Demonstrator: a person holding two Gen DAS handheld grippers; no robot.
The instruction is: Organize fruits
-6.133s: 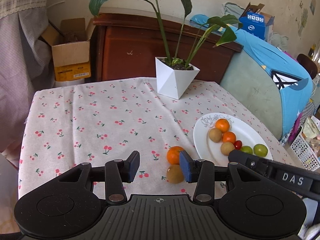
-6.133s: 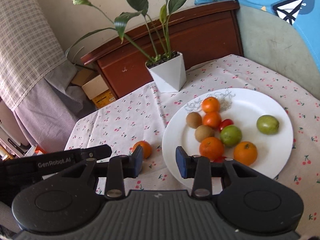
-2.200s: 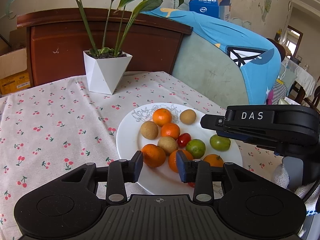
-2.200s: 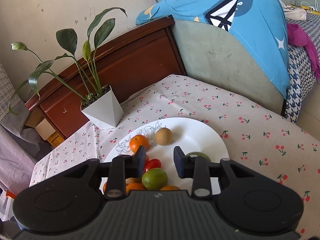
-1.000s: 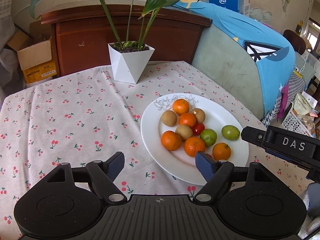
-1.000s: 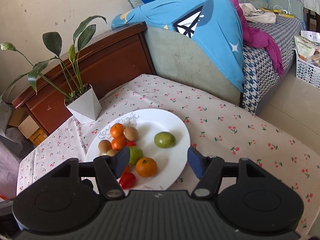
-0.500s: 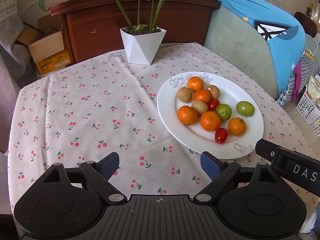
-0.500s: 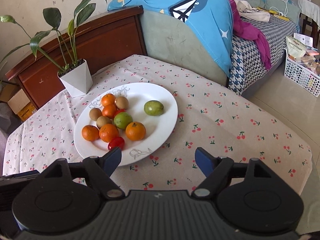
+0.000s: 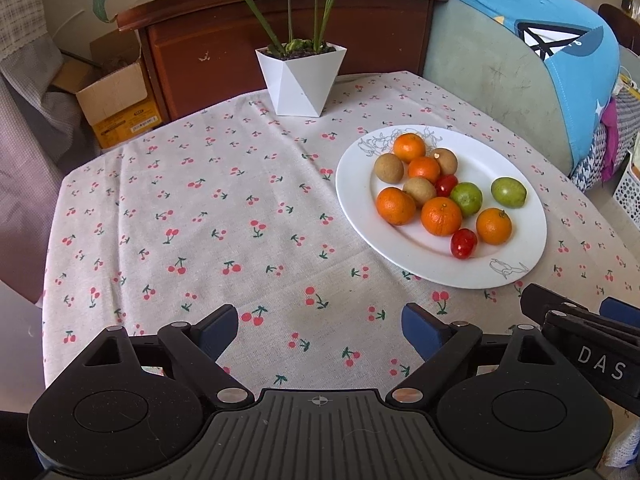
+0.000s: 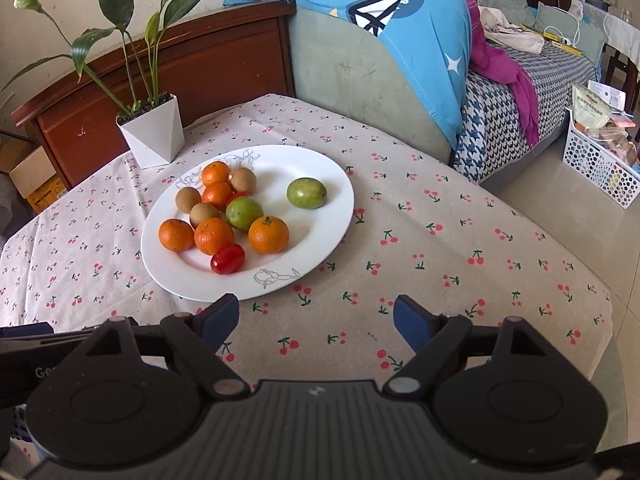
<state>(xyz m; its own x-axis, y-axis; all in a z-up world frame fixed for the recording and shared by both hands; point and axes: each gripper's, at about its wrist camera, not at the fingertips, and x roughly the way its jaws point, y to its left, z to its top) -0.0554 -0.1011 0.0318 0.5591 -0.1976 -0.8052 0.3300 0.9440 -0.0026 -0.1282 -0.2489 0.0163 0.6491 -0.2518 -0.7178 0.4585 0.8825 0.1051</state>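
Holding both tools back from the white plate [image 9: 516,248], we see every fruit gathered on it: oranges [image 9: 441,216], brown kiwis [image 9: 389,168], two green fruits [image 10: 306,193] and red tomatoes [image 9: 463,243], none left loose on the cherry-print counter [image 9: 200,220]. Our left gripper [image 9: 320,328] hangs short of the plate, on its near left side, jaws spread wide with only cloth between them; our right gripper [image 10: 316,318] hovers just off the plate's near rim, its jaws opening and likewise holding nothing. We judge the sorting all but finished. Trouble from here would likely come from the plate itself: it sits toward the counter's far right side, and a careless pass of either tool over its rim could tip it or send round fruit rolling. One red tomato [image 10: 227,259] lies close to the near rim and one green fruit sits apart from the cluster, so a nudge there would probably free them first. Behind the plate, the white planter [image 9: 300,80] stands well clear.
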